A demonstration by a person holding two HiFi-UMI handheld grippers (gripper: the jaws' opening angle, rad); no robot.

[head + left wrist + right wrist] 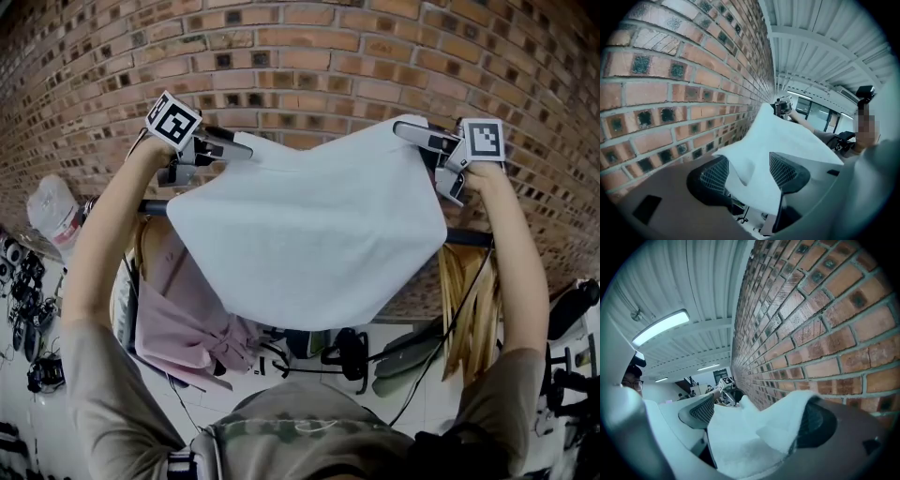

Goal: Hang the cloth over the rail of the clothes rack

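The left gripper's jaws are held apart, with a corner of the cloth lying between them. The cloth is spread across the middle of the rail, before the brick wall, both upper corners raised. The right gripper's jaws are set wide apart, the other corner draped over one jaw.

Both arms reach up: left gripper upper left, right gripper upper right, each with jaws apart.
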